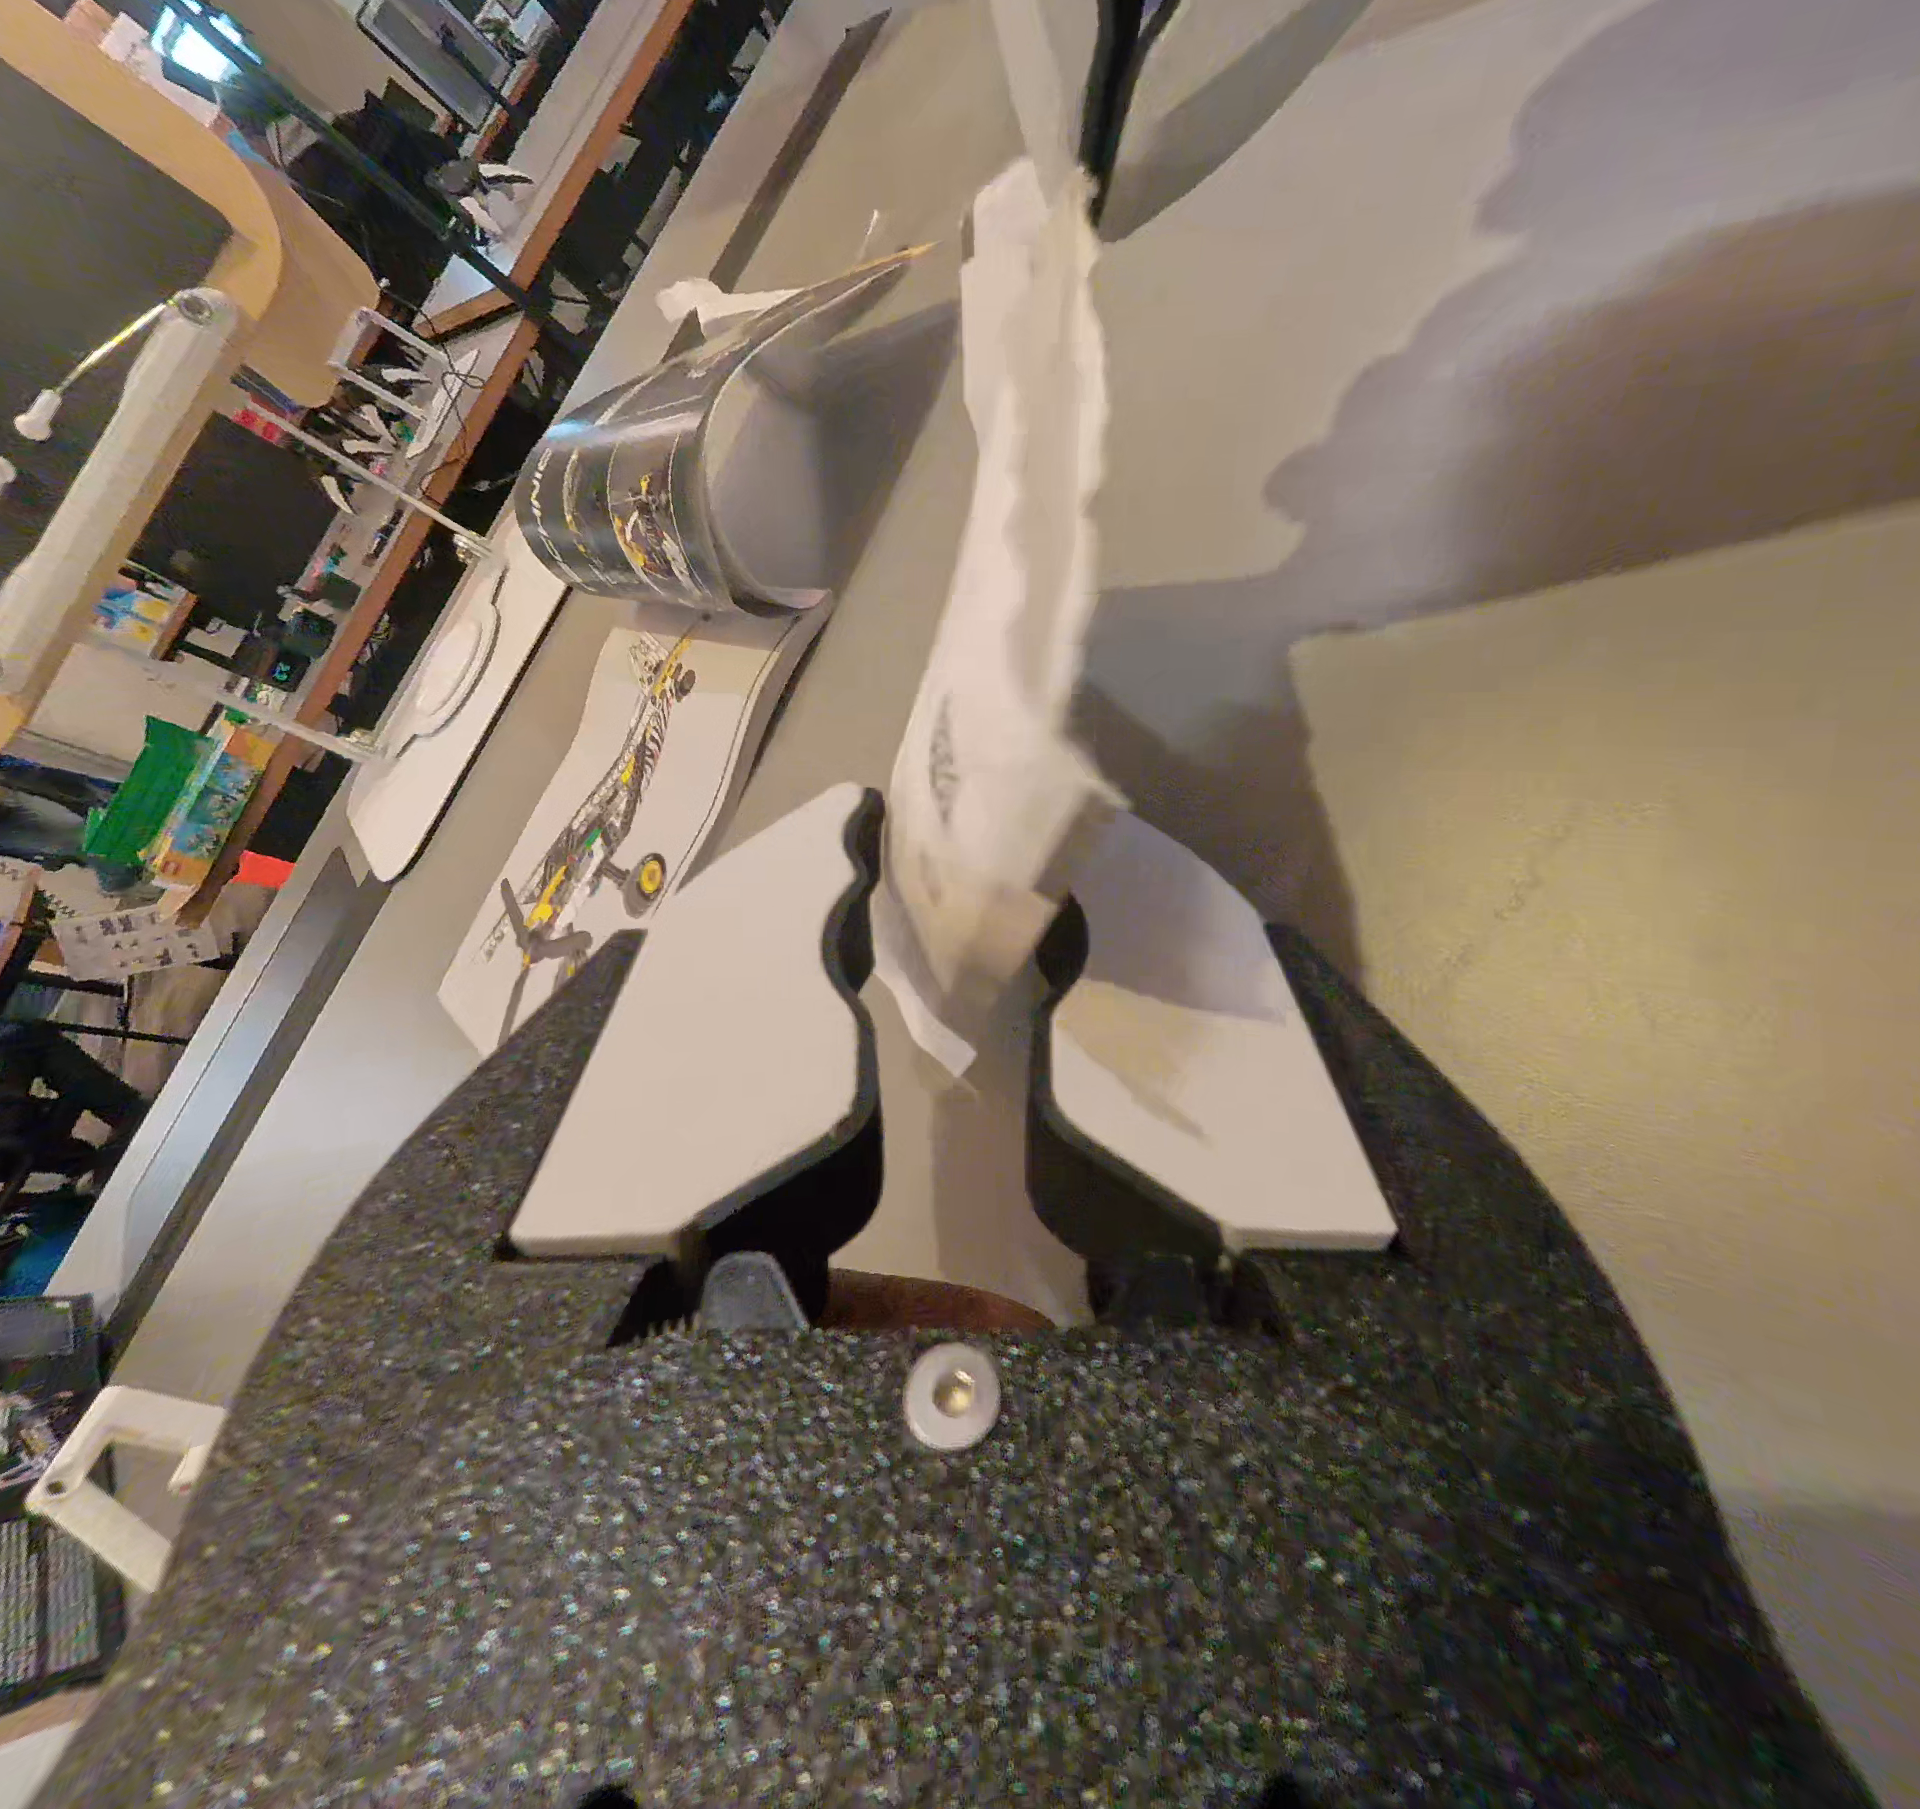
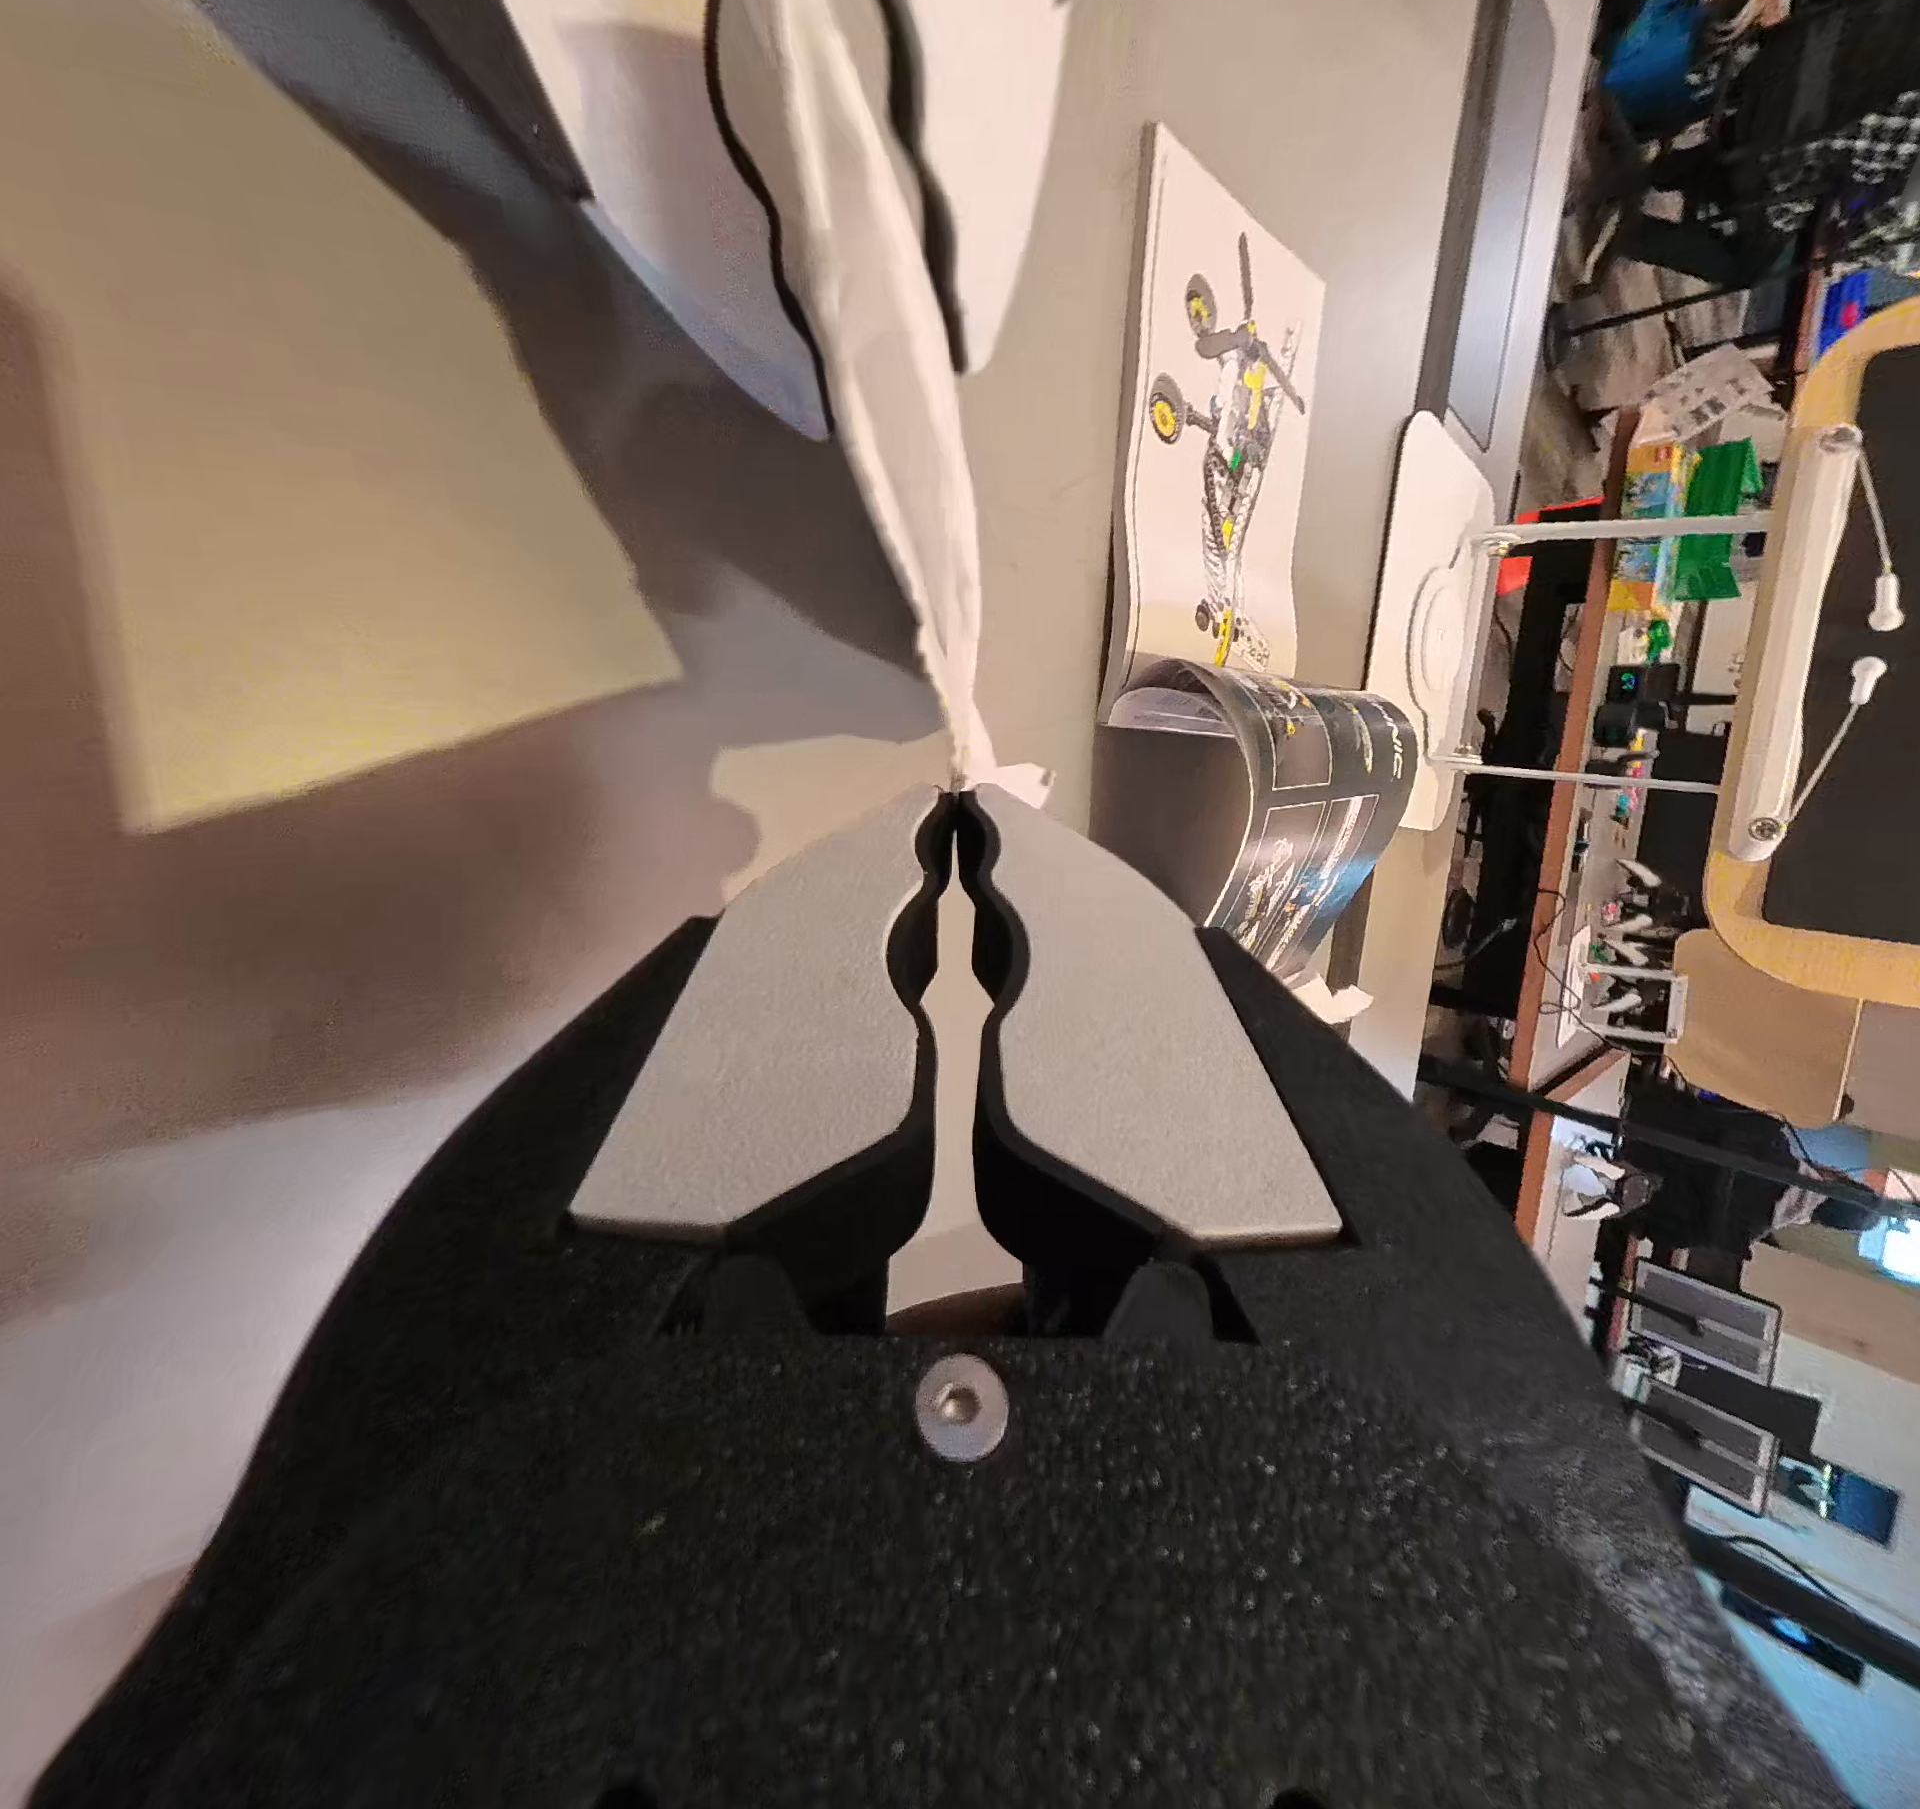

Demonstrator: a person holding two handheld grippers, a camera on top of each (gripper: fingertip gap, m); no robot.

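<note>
— Now, right gripper (image 2: pixel 954 803) is pinched tight on one end of the white paper bag (image 2: pixel 914 429); left gripper (image 1: pixel 961 912) half-closed around the other end, over the grey table (image 1: pixel 1299 325).
— Pull apart harder and it could tear.
— Left pads' contact? Blurred, can't tell.

Two hand-held grippers joined by one white strip

The left gripper (image 1: pixel 956 912), with pale grey finger plates edged in wavy black rubber on a speckled black body, has its fingers partly apart, and the crumpled white paper strip (image 1: pixel 1023 554) sits between their tips; whether the pads press it is unclear. The right gripper (image 2: pixel 957 803), of the same build, has its fingertips (image 2: pixel 940 829) pinched together on the strip's far end, facing the left one.
</note>
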